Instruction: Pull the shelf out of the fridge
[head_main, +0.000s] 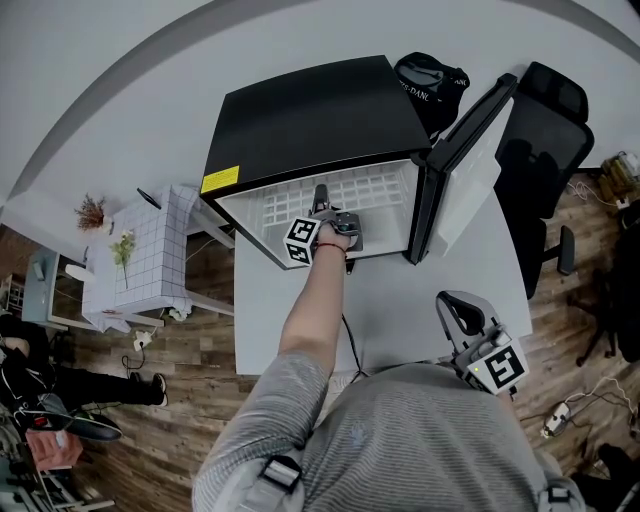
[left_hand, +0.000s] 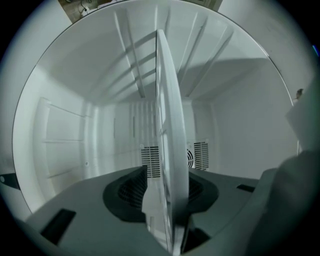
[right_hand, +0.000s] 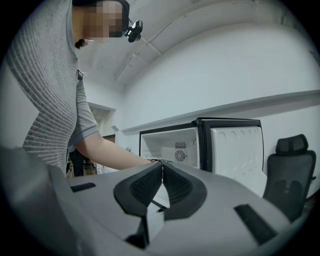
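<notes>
Nearest the head camera, the right gripper (head_main: 455, 308) hung by the person's waist, jaws closed together on nothing, well apart from the fridge (head_main: 300, 110). Inside the open cabinet, the left gripper (head_main: 321, 200) was clamped on the front edge of the white shelf (head_main: 375, 190), which apparently sat on its side rails, not yet drawn out. Pulling well probably meant drawing straight back and level, so neither side jammed.

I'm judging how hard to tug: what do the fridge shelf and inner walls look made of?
The shelf: a white matte grid of open squares, probably coated wire, possibly moulded plastic. The inner walls: smooth white plastic, it seems, with ribs moulded in.
</notes>
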